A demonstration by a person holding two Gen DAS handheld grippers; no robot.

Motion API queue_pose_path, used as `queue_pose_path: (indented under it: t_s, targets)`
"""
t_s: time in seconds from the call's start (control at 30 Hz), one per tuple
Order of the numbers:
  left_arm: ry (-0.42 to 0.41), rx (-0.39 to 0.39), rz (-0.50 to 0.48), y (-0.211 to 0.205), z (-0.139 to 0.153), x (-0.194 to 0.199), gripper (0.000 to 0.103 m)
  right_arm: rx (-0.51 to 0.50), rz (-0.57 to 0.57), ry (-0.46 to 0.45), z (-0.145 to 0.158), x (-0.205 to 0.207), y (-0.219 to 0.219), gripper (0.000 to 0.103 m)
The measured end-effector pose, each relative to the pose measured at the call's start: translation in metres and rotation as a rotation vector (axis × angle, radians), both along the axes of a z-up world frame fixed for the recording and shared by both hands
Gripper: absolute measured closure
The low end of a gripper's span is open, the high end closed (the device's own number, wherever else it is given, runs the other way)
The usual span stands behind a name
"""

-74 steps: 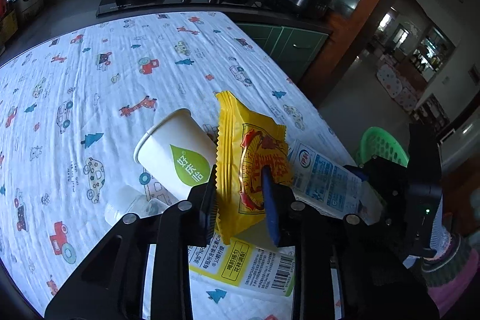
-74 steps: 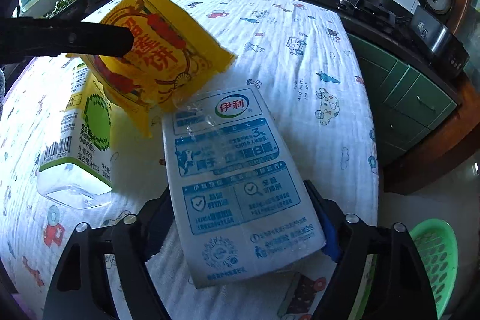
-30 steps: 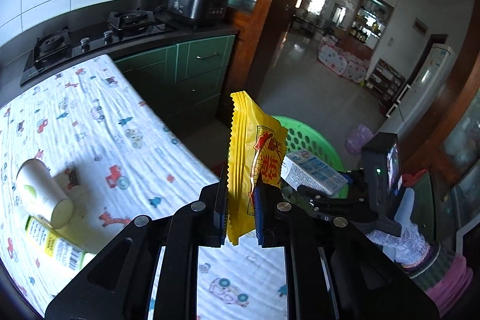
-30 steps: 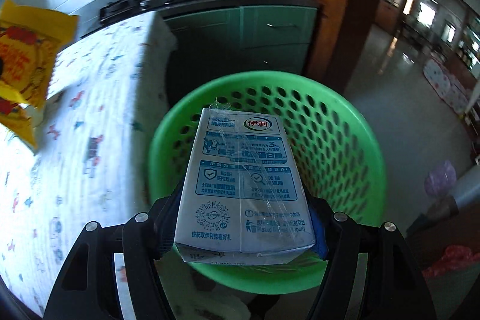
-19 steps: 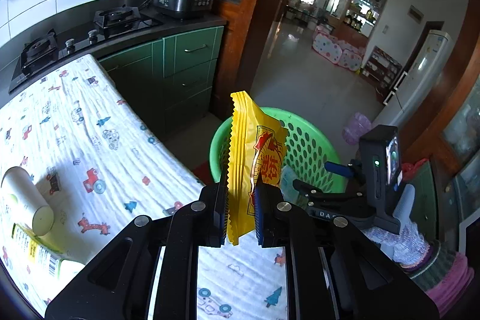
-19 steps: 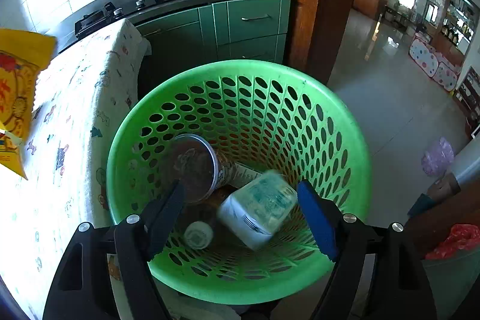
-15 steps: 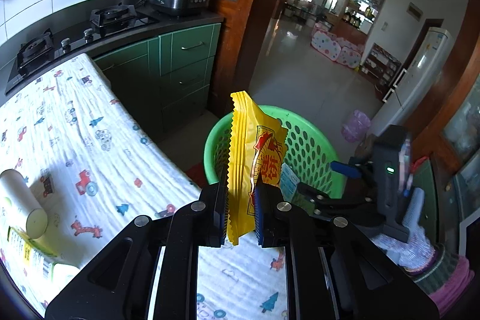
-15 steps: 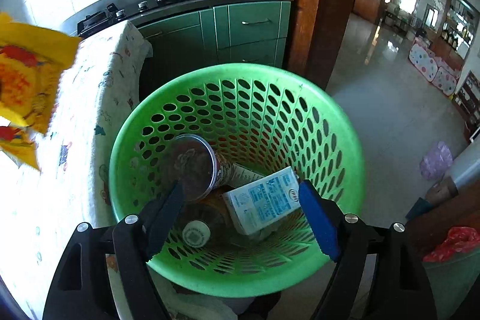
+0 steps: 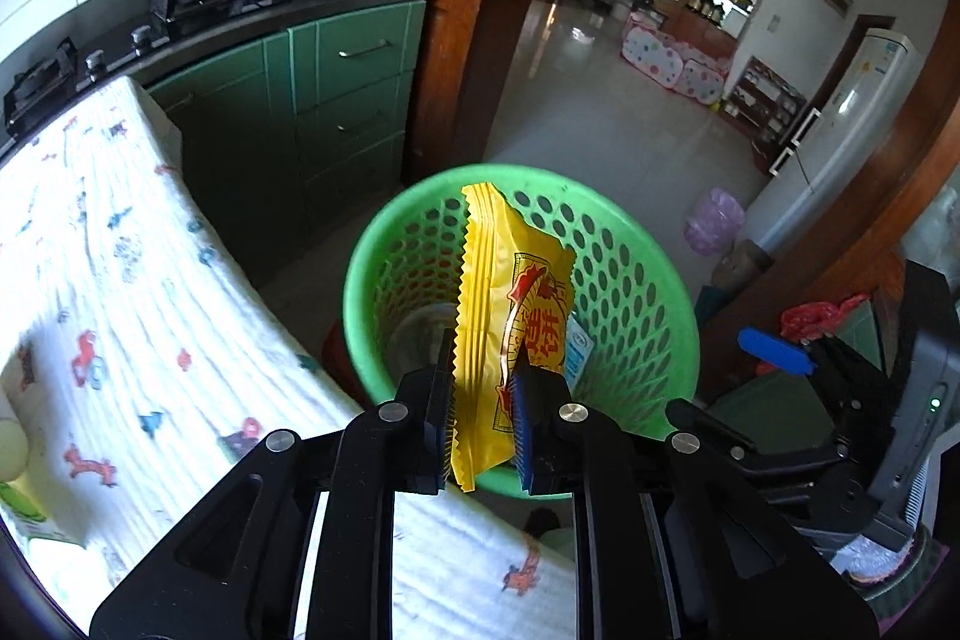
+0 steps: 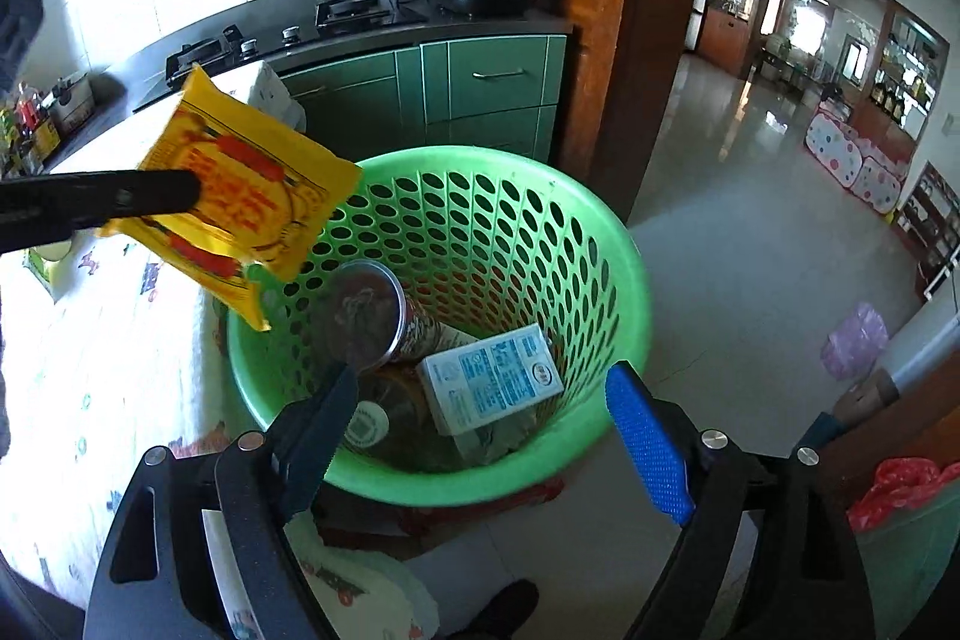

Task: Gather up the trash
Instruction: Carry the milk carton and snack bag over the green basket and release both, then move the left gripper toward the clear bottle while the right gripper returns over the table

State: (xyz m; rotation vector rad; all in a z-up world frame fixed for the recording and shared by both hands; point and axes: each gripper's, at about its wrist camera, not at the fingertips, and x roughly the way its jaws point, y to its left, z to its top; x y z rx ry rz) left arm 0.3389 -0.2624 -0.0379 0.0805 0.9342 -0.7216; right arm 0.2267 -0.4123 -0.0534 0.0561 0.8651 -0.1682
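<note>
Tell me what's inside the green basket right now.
In the green basket: a blue-and-white milk carton, a cup with a dark lid and a capped bottle. Anything beneath them is hidden.

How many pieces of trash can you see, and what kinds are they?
Yellow snack wrapper, held in the left hand-held gripper: 1
Milk carton in the green basket: 1
Cup in the basket: 1
Bottle in the basket: 1
Total: 4

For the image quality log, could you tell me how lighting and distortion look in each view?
Left wrist: fisheye bends the doorframe; the far room's window glares; the yellow wrapper is sharp. Right wrist: even daylight in the green basket; floor reflects glare; edges curve.
</note>
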Motion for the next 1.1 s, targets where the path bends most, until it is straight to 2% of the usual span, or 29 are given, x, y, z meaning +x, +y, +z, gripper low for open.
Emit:
queue_pose_path:
  t_s: [0.23,0.3,0.4,0.53,0.73,1.1]
  targets:
    - [0.014,0.0,-0.043,-0.021,-0.007,-0.002,0.087,0.022,-0.025,0.003,-0.006,-0.01,-0.009,0.021]
    - [0.02,0.001,-0.05,-0.027,-0.01,-0.003,0.072,0.026,-0.031,0.003,-0.006,-0.012,-0.012,0.021]
    - [0.02,-0.014,-0.052,-0.031,-0.009,-0.007,0.056,0.029,-0.038,0.003,-0.007,-0.017,-0.015,0.021]
    - [0.017,-0.01,-0.055,-0.031,-0.008,-0.013,0.055,0.034,-0.045,0.002,-0.006,-0.025,-0.019,0.021]
    - [-0.013,0.011,-0.009,-0.007,0.001,-0.023,0.051,0.041,-0.023,-0.015,0.0,-0.032,-0.007,0.021]
    - [-0.062,0.049,0.134,0.073,0.018,-0.04,0.047,0.042,0.083,-0.05,0.017,-0.03,0.048,0.02]
